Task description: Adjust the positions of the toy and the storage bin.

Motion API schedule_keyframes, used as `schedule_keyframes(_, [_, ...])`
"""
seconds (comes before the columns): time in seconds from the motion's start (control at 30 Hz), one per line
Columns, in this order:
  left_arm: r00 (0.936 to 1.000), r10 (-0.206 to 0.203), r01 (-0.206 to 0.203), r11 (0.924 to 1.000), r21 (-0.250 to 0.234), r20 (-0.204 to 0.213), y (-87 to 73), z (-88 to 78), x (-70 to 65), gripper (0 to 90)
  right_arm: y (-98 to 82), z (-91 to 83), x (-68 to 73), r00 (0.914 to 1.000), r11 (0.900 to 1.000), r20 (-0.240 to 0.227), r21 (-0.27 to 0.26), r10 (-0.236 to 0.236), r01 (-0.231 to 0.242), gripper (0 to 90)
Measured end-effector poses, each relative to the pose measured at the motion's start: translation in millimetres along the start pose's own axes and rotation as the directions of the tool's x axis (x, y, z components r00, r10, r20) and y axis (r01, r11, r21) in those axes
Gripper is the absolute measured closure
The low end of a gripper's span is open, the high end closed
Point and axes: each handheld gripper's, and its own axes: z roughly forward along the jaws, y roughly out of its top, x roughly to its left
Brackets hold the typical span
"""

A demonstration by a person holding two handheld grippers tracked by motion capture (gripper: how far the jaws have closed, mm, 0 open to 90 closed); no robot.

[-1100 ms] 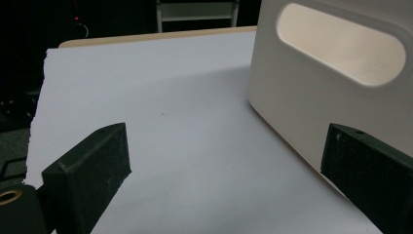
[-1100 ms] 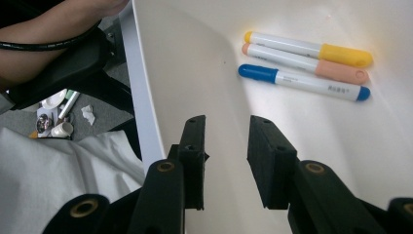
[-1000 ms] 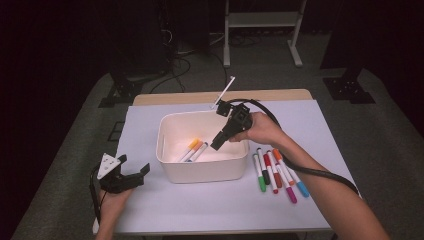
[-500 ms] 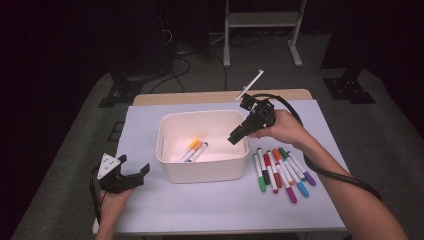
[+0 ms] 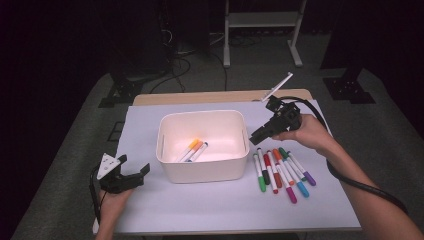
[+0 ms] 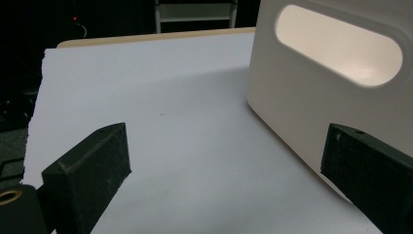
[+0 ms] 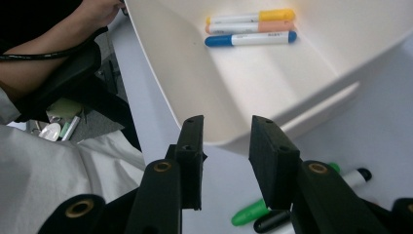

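A white bin (image 5: 202, 167) stands mid-table with a yellow (image 7: 253, 17), an orange (image 7: 258, 27) and a blue marker (image 7: 248, 39) lying in it. Right of the bin, several markers (image 5: 280, 172) lie in a row on the white sheet. My right gripper (image 5: 255, 137) hovers at the bin's right rim (image 7: 160, 83), above the near end of that row. It is open, with a narrow gap and nothing between the jaws. My left gripper (image 5: 134, 166) rests at the front left, open wide and empty, facing the bin's handle side (image 6: 311, 97).
A green marker (image 7: 251, 212) and a black one (image 7: 272, 222) lie just below the right jaws. The white sheet (image 5: 150, 205) covers a wooden table. A cable (image 5: 360, 185) trails along the right forearm. A metal stand (image 5: 260, 30) is on the floor beyond the table.
The right gripper has moved rightward from over the bin's inside to its right rim, above the row of markers. The left gripper has stayed put.
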Motion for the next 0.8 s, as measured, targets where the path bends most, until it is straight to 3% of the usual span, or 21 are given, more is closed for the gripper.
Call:
schedule_keyframes(0.43, [1.0000, 0.002, -0.002, 1.0000, 0.006, -0.001, -0.6, 1.0, -0.1, 2.7, -58.8, -7.4, -31.7, 0.9955, 0.995, 0.005, -0.043, 0.095, -0.094, 64.6])
schedule_keyframes(0.8, [1.0000, 0.007, -0.007, 0.9999, 0.012, 0.003, -0.7, 1.4, -0.8, 2.6, -118.8, 7.3, -67.0, 0.9766, 0.976, 0.015, -0.037, 0.215, -0.214, 64.2])
